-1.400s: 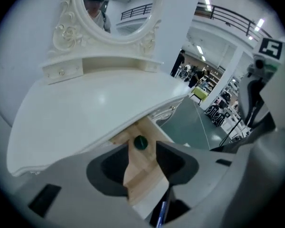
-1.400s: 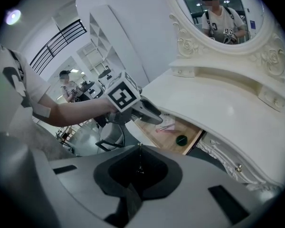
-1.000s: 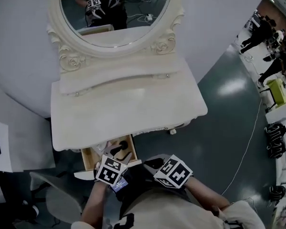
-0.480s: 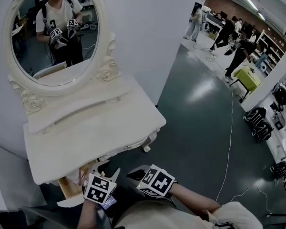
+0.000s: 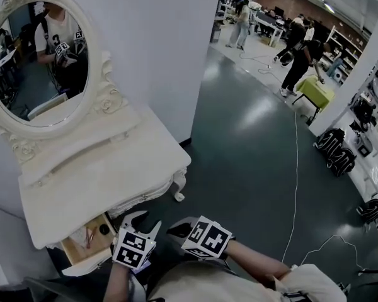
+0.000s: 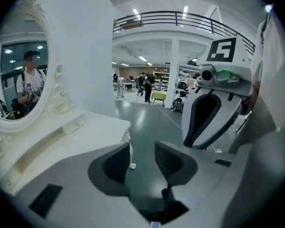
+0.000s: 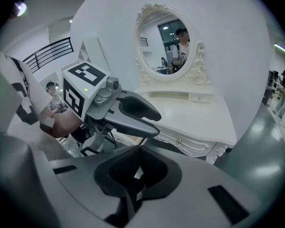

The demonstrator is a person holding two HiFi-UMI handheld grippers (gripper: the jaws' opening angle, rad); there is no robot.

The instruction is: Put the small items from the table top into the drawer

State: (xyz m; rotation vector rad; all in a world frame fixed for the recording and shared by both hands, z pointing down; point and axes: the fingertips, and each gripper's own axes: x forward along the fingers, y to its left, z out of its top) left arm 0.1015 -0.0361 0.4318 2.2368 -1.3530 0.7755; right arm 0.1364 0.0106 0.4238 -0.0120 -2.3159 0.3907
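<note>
1. Head view: a white dressing table (image 5: 101,181) with an oval mirror (image 5: 41,68) is seen against the wall. Its drawer (image 5: 72,249) stands open below the front edge, and small items (image 5: 88,236) are contained in it. The left gripper (image 5: 145,222) is held just beside the drawer, and the right gripper (image 5: 176,227) is held close to the left one.
2. Left gripper view: the jaws are held apart, and only floor (image 6: 147,122) is seen between them.
3. Right gripper view: the jaws are pressed together, and nothing is gripped.

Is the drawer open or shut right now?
Open: the drawer juts out below the dressing table top, with small items visible inside.
</note>
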